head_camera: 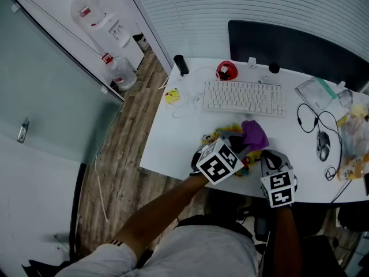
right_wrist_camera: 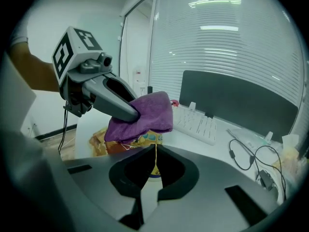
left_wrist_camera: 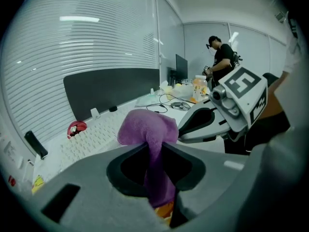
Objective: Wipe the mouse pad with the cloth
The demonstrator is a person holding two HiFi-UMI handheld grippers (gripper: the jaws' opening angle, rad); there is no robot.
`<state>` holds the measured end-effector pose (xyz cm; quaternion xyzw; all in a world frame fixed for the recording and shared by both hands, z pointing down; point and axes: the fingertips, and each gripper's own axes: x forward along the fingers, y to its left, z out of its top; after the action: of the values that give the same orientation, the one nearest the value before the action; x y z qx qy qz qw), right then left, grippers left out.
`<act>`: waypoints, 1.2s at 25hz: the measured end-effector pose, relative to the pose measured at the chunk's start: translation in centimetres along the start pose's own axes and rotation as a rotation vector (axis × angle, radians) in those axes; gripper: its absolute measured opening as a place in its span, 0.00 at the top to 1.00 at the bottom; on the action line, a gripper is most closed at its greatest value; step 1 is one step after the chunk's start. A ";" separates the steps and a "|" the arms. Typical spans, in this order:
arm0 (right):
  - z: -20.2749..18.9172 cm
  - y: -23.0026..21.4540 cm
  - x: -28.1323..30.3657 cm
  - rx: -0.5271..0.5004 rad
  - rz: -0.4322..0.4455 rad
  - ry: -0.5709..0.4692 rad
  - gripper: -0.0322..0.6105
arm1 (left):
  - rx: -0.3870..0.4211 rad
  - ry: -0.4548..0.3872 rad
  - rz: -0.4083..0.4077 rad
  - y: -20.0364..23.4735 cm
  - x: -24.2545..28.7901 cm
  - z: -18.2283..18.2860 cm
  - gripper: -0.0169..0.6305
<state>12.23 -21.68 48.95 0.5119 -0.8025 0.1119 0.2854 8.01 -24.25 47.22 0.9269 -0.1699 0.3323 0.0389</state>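
A purple cloth (head_camera: 254, 134) hangs pinched in my left gripper (head_camera: 237, 149), whose jaws are shut on it; it bunches up above them (left_wrist_camera: 147, 127). Beneath the cloth lies a colourful yellow-orange mouse pad (head_camera: 222, 135) near the front edge of the white desk (head_camera: 173, 137). My right gripper (head_camera: 267, 156) sits just right of the cloth. Its jaws (right_wrist_camera: 155, 151) are closed on a thin yellow edge of the mouse pad (right_wrist_camera: 128, 143). In the right gripper view the left gripper (right_wrist_camera: 135, 112) holds the cloth (right_wrist_camera: 145, 110) over the pad. The right gripper (left_wrist_camera: 186, 129) shows close beside the cloth.
A white keyboard (head_camera: 244, 97) lies behind the pad, with a red object (head_camera: 226, 71) and a dark screen (head_camera: 294, 51) beyond. A mouse (head_camera: 323, 145) with cables and plastic bags (head_camera: 317, 91) crowd the right side. Far off, a person (left_wrist_camera: 222, 57) stands.
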 end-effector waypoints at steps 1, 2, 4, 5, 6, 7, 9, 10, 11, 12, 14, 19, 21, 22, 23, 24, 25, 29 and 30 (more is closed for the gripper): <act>-0.3 0.1 0.3 -0.002 0.005 0.014 0.93 | 0.007 0.021 -0.010 0.0 0.3 -0.2 0.85; -0.5 0.1 0.6 -0.004 0.010 0.028 0.93 | 0.014 0.041 -0.020 0.1 0.7 -0.5 0.85; -1.1 0.3 1.0 -0.008 0.018 0.054 0.93 | 0.028 0.083 -0.039 0.3 1.3 -0.9 0.85; -1.3 0.4 1.2 -0.009 0.021 0.065 0.93 | 0.037 0.104 -0.045 0.4 1.6 -1.2 0.85; -1.4 0.4 1.4 -0.011 0.024 0.075 0.93 | 0.045 0.124 -0.049 0.6 1.8 -1.4 0.85; -1.6 0.5 1.5 -0.013 0.027 0.083 0.93 | 0.053 0.143 -0.052 0.9 2.0 -1.7 0.85; -1.7 0.6 1.8 -0.016 0.032 0.097 0.93 | 0.066 0.177 -0.057 1.4 2.4 -2.1 0.85; -1.8 0.6 2.0 -0.018 0.034 0.103 0.93 | 0.070 0.194 -0.060 1.7 2.6 -2.4 0.85; -1.9 0.6 2.1 -0.019 0.036 0.110 0.93 | 0.074 0.213 -0.064 1.9 2.8 -2.7 0.85; -1.9 0.7 2.3 -0.021 0.039 0.115 0.93 | 0.078 0.233 -0.069 2.1 3.1 -3.0 0.85; -2.0 0.8 2.7 -0.024 0.044 0.125 0.93 | 0.089 0.278 -0.084 2.3 3.5 -3.9 0.85; -2.3 1.0 3.5 -0.022 0.049 0.153 0.93 | 0.108 0.350 -0.119 2.4 4.2 -5.1 0.85; -2.5 1.0 3.7 -0.021 0.050 0.166 0.93 | 0.107 0.363 -0.128 2.4 4.5 -5.3 0.85; -2.6 1.0 3.8 -0.020 0.051 0.172 0.93 | 0.106 0.371 -0.133 2.5 4.5 -5.4 0.85; -2.7 1.0 3.9 -0.018 0.053 0.178 0.93 | 0.105 0.378 -0.137 2.6 4.5 -5.5 0.85; -2.8 1.0 4.0 -0.016 0.054 0.182 0.93 | 0.101 0.386 -0.140 2.7 4.5 -5.5 0.85; -2.9 1.1 4.0 -0.014 0.055 0.187 0.93 | 0.097 0.392 -0.143 2.9 4.5 -5.7 0.85; -3.5 1.2 4.4 -0.012 0.056 0.207 0.93 | 0.075 0.413 -0.143 3.7 4.1 -6.4 0.85; -3.7 1.2 4.4 -0.011 0.056 0.212 0.93 | 0.068 0.419 -0.142 3.9 3.9 -6.7 0.85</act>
<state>11.00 -22.76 54.60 0.4731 -0.7823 0.1690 0.3684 5.46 -27.77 54.73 0.8481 -0.0813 0.5195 0.0653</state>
